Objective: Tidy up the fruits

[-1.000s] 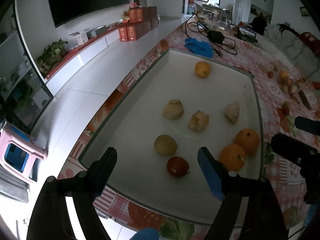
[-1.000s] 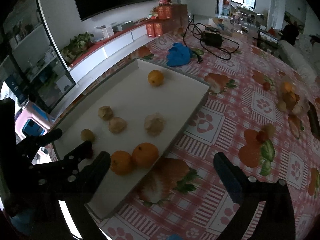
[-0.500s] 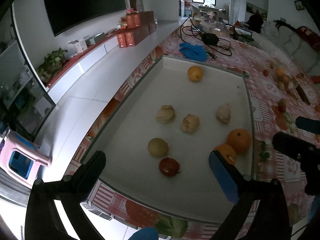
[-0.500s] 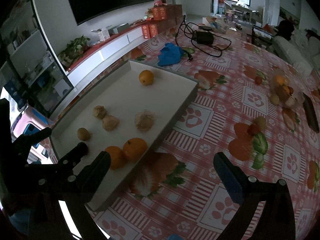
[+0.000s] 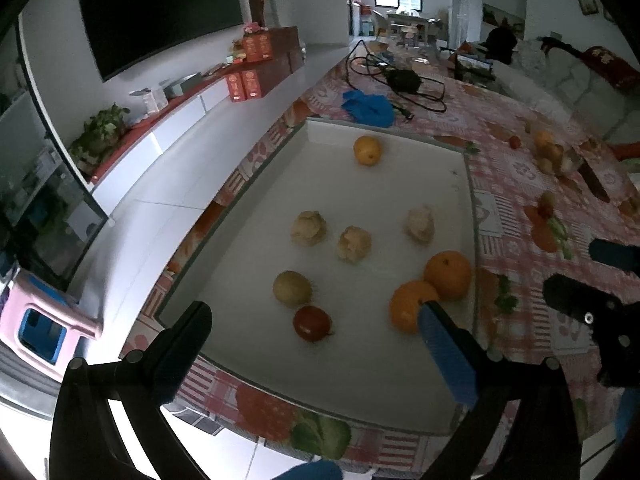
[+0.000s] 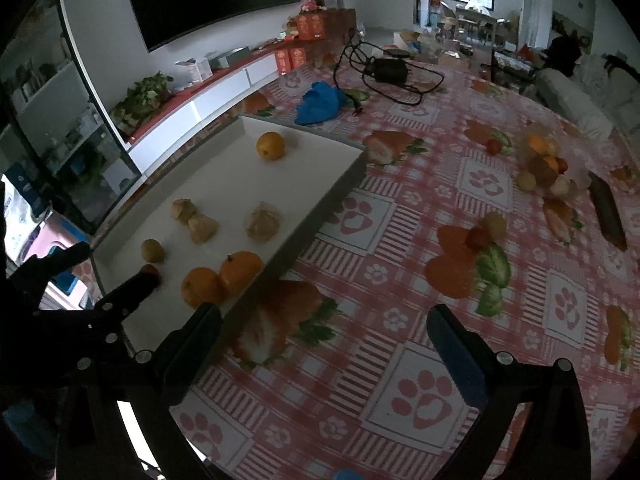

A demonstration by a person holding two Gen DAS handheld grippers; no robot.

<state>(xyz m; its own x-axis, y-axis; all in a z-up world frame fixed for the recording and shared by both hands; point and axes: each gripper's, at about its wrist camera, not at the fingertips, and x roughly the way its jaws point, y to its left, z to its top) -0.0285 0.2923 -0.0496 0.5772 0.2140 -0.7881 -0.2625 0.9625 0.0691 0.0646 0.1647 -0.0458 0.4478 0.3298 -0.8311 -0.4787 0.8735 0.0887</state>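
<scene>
A white tray (image 5: 360,364) holds a red fruit (image 5: 312,323), a greenish one (image 5: 292,288), two oranges (image 5: 448,274), three papery husked fruits (image 5: 353,244) and a yellow-orange fruit (image 5: 367,150) at its far end. My left gripper (image 5: 313,314) hovers open over the tray's near edge. Its fingers stand wide on either side of the red fruit without touching it. My right gripper (image 6: 324,314) hangs open and empty above the tablecloth, right of the tray (image 6: 224,168). Loose fruits (image 6: 544,164) lie in a heap at the far right, and two small ones (image 6: 486,230) lie nearer.
A red checked tablecloth (image 6: 420,392) covers the table. A blue cloth (image 6: 320,102) and a black adapter with cables (image 6: 390,70) lie beyond the tray. A dark knife-like object (image 6: 606,208) rests near the fruit heap. The table's left edge drops to a white floor (image 5: 160,220).
My left gripper's jaws have spread wider and it has drawn back and up from the red fruit. The right gripper has pulled back a little from the tray.
</scene>
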